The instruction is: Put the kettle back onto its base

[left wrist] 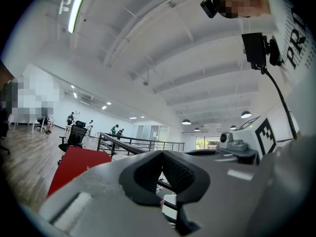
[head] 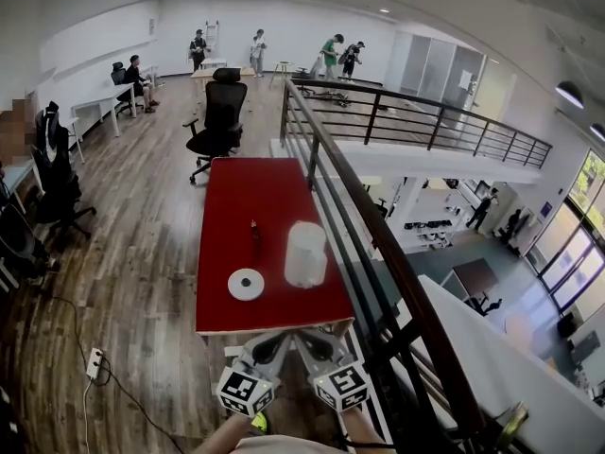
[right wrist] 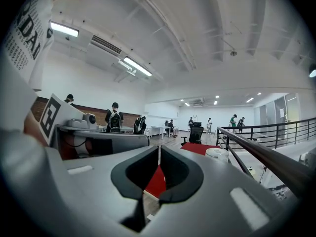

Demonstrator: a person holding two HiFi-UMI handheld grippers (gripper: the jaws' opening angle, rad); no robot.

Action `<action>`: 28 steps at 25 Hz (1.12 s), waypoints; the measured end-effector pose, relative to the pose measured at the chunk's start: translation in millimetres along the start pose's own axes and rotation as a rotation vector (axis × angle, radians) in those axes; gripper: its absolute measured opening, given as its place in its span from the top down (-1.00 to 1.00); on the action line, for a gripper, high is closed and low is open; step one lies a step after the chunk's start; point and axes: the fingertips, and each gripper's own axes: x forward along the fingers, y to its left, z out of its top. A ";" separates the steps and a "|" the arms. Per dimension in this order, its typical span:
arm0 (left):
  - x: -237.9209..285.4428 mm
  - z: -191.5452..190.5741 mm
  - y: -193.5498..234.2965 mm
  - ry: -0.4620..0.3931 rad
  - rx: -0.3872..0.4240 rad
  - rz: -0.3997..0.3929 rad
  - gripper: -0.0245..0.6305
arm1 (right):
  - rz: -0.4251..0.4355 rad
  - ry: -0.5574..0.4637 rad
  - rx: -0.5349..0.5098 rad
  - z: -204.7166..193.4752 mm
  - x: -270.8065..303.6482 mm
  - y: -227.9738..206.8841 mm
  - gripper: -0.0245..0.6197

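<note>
The white kettle (head: 304, 253) stands upright on the red table (head: 255, 197), near its front right. The round white base (head: 246, 284) lies flat just left of the kettle, apart from it. Both grippers hover side by side just short of the table's near edge, pointing level toward it. My left gripper (head: 271, 346) is shut with nothing between its jaws (left wrist: 161, 154). Beside it, my right gripper (head: 318, 344) is likewise shut and empty (right wrist: 159, 152). In the right gripper view the kettle's lid (right wrist: 217, 153) shows ahead to the right, on the table (right wrist: 195, 148).
A black railing (head: 378, 244) runs along the table's right side, with a drop to a lower floor beyond. A small dark object (head: 254, 227) stands on the table behind the base. An office chair (head: 219, 121) sits at the far end. A power strip (head: 95, 362) lies on the wooden floor, left.
</note>
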 end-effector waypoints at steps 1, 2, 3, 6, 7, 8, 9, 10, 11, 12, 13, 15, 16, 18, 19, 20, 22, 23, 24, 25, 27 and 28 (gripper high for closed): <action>2.1 0.7 6.4 0.002 -0.001 0.000 0.93 | -0.005 0.002 -0.001 1.3 5.7 -2.0 0.90; 4.3 1.6 12.9 0.003 -0.001 -0.001 0.93 | -0.011 0.003 -0.002 2.9 11.6 -4.0 0.90; 6.9 2.8 19.3 0.005 0.001 -0.003 0.93 | -0.017 0.002 -0.003 5.0 17.5 -6.5 0.90; 13.9 7.8 35.8 0.002 0.010 -0.014 0.93 | -0.037 -0.001 -0.001 11.2 33.2 -13.4 0.90; 15.2 9.0 40.7 -0.001 0.012 -0.019 0.93 | -0.044 -0.003 0.000 11.9 38.1 -14.9 0.90; 16.2 9.4 45.2 -0.004 0.015 -0.026 0.93 | -0.052 -0.003 0.002 11.4 43.0 -16.3 0.90; 17.3 8.8 49.5 -0.007 0.018 -0.035 0.93 | -0.062 -0.004 0.005 10.3 48.0 -18.3 0.90; 18.9 7.6 53.5 -0.007 0.019 -0.046 0.93 | -0.072 -0.005 0.007 9.0 52.9 -20.8 0.90; 20.7 6.2 57.1 -0.007 0.021 -0.058 0.93 | -0.079 -0.006 0.009 7.7 57.5 -23.1 0.90; 21.9 4.9 60.3 -0.007 0.023 -0.070 0.93 | -0.084 -0.005 0.010 6.4 61.6 -24.4 0.90; 22.3 3.6 63.7 -0.008 0.026 -0.078 0.93 | -0.086 -0.003 0.010 5.0 65.2 -24.9 0.90; 23.1 0.6 72.7 -0.008 0.029 -0.083 0.93 | -0.093 0.001 0.008 1.7 72.1 -26.6 0.90; 24.0 -1.1 77.6 -0.005 0.027 -0.082 0.94 | -0.097 0.006 0.010 -0.1 75.0 -28.0 0.90; 25.0 -5.0 84.9 0.002 0.015 -0.080 0.94 | -0.102 0.017 0.017 -4.0 79.6 -30.3 0.90; 25.7 -6.5 87.0 0.003 0.010 -0.079 0.94 | -0.101 0.023 0.018 -5.5 81.6 -31.9 0.90; 27.5 -7.7 88.6 0.003 0.006 -0.078 0.93 | -0.100 0.026 0.018 -6.3 83.7 -34.6 0.90; 33.3 -10.5 92.1 0.006 -0.002 -0.074 0.93 | -0.097 0.030 0.020 -7.0 88.6 -42.2 0.90; 36.5 -12.2 94.7 0.009 -0.005 -0.070 0.93 | -0.094 0.031 0.023 -7.4 91.6 -45.9 0.90; 39.6 -13.8 97.6 0.013 -0.010 -0.065 0.93 | -0.089 0.034 0.028 -7.9 94.9 -49.2 0.90; 43.0 -15.1 100.5 0.015 -0.014 -0.059 0.93 | -0.083 0.036 0.032 -8.7 98.2 -52.6 0.90; 51.6 -17.2 105.6 0.016 -0.023 -0.047 0.93 | -0.068 0.042 0.038 -11.6 105.1 -61.0 0.90; 56.3 -18.8 107.5 0.017 -0.027 -0.043 0.93 | -0.059 0.048 0.041 -14.0 108.5 -65.4 0.90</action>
